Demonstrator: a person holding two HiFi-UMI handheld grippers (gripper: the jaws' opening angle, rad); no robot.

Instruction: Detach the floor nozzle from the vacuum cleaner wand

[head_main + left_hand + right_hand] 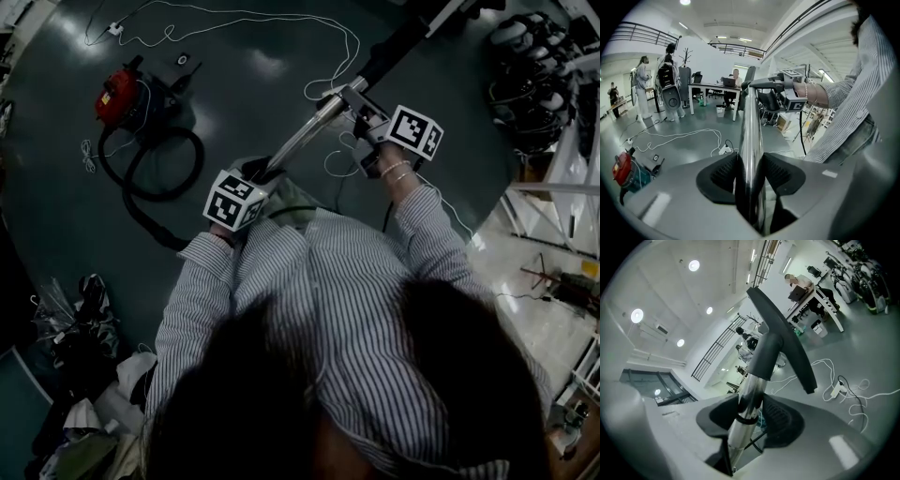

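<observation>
— Where is the floor nozzle at this moment?

— On the far end of the wand, not taken off. The right gripper view shows it best: a dark flat bar that slants across the upper middle of the frame, with its neck over the metal tube. In the head view I see only the dark neck, near the upper edge and right of centre.

— And the tongs?

— The left gripper is clenched on the wand. In its own view both ribbed pads press the shiny tube at the lower centre. The right gripper is closed on the same tube, close under the nozzle neck. A black band goes round the tube between its jaws.

— Does the head view add something?

— Yes. It shows both grippers on one slanting wand at the centre, the left one lower. It also shows the red vacuum cleaner and its black hose on the floor at the upper left. The left gripper view has the cleaner at its lower left edge and a striped sleeve at the right.
</observation>
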